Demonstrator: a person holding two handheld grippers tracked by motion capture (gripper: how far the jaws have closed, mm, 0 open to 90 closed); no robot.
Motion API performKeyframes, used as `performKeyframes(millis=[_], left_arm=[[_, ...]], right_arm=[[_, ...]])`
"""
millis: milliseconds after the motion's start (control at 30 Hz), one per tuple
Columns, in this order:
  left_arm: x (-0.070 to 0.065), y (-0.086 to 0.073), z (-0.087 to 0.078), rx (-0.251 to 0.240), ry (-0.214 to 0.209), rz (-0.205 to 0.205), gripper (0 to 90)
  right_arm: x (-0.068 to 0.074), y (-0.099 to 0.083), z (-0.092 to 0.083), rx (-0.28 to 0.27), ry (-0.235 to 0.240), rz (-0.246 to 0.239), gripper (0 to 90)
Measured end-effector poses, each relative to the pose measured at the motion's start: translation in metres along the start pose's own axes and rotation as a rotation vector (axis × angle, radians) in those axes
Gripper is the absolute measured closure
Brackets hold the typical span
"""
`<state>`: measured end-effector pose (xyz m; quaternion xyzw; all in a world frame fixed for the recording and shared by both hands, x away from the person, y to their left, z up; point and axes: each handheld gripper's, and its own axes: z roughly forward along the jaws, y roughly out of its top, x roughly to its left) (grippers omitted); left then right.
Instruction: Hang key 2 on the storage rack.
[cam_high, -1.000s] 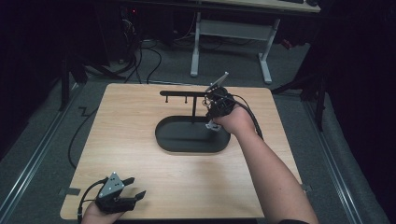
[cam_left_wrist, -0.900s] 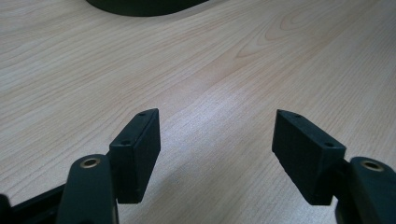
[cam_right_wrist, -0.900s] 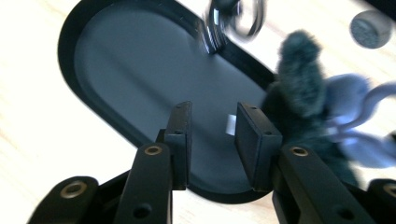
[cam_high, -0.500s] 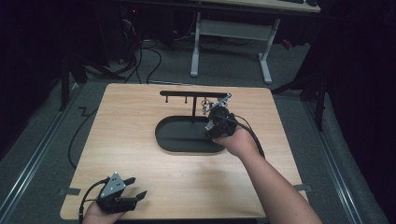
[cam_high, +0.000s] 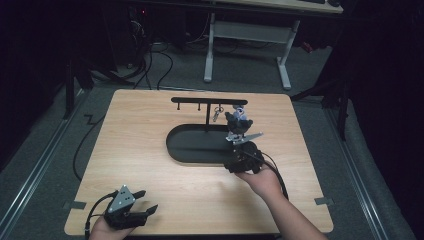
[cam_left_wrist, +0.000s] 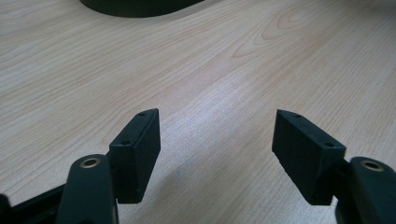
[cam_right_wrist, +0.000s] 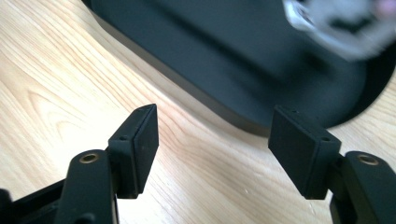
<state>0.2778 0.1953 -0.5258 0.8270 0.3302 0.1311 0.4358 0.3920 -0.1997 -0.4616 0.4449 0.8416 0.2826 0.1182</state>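
High view: the right gripper (cam_high: 243, 150) sits at the near right end of the black oval stand base (cam_high: 192, 145) on the wooden bench (cam_high: 140, 125), just below a small grey keychain figure (cam_high: 237, 122) by the stand's hook bar (cam_high: 207, 100). Its jaws have just been opening and stand wide with nothing between them; in the right gripper view they frame bare wood and the base edge (cam_right_wrist: 224, 112). The left gripper (cam_high: 137, 212) rests at the near left corner, jaws also wide apart and empty.
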Motion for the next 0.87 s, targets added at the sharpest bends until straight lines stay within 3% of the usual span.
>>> performKeyframes(millis=[100,167,267,433,567,633,733,867], left_arm=[[-0.001,0.000,0.001,0.002,-0.002,0.003,33.1],[-0.002,0.000,0.002,0.003,-0.002,0.005,33.1],[-0.004,0.000,0.002,0.004,-0.004,0.009,33.0],[-0.007,0.001,0.001,-0.006,-0.009,0.013,33.1],[-0.007,0.000,0.002,-0.003,-0.006,-0.001,33.0],[-0.007,0.000,0.002,-0.008,-0.008,-0.011,33.0],[-0.006,0.000,0.004,0.000,-0.008,-0.008,33.1],[-0.007,0.001,0.005,-0.002,-0.004,-0.010,33.0]], right_arm=[[0.002,-0.016,-0.001,-0.036,-0.025,-0.019,32.4],[0.004,-0.028,-0.002,-0.068,-0.016,-0.016,31.2],[0.005,-0.048,-0.001,-0.123,0.012,0.004,27.4],[0.008,-0.082,-0.003,-0.200,0.005,0.028,24.8],[0.010,-0.120,-0.015,-0.312,-0.030,0.072,24.1],[0.007,-0.130,-0.021,-0.301,-0.007,0.087,20.6],[0.004,-0.141,-0.027,-0.310,-0.047,0.088,21.3],[0.001,-0.138,-0.025,-0.323,-0.042,0.102,20.1]])
